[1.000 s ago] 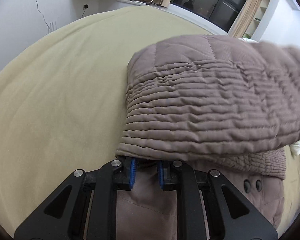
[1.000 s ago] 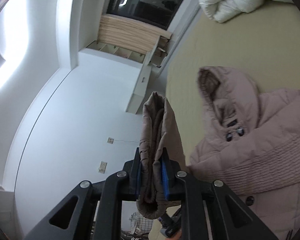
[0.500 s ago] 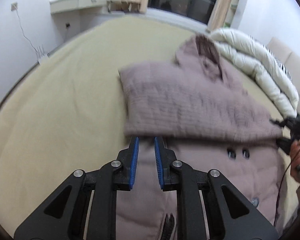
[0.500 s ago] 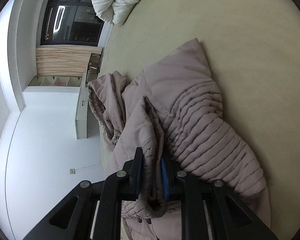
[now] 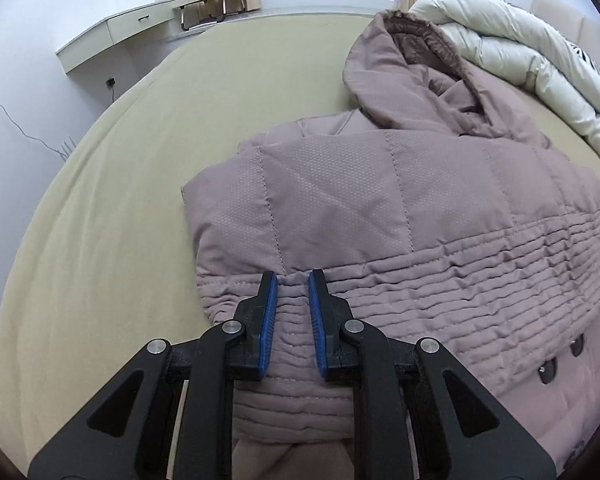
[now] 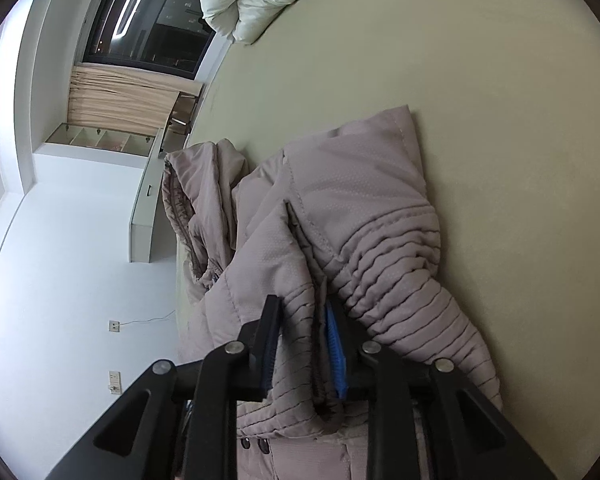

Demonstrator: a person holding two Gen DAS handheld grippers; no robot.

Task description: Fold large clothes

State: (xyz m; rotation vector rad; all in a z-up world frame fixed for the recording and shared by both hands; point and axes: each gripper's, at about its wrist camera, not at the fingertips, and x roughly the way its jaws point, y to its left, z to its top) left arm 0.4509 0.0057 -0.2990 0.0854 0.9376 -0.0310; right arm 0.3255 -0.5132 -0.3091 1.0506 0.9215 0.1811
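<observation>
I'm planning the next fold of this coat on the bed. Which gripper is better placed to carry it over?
Probably the right gripper: its jaws have coat fabric between them, whereas the left gripper hangs open over the sleeve, gripping nothing.

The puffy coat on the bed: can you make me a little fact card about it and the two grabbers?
item: mauve hooded puffer coat
lies on: bed with beige sheet
sleeve: folded across the coat's front
hood: open, near the white duvet
left gripper: open, fingers over the ribbed cuff
right gripper: fingers either side of a ribbed fold; grip unclear
</observation>
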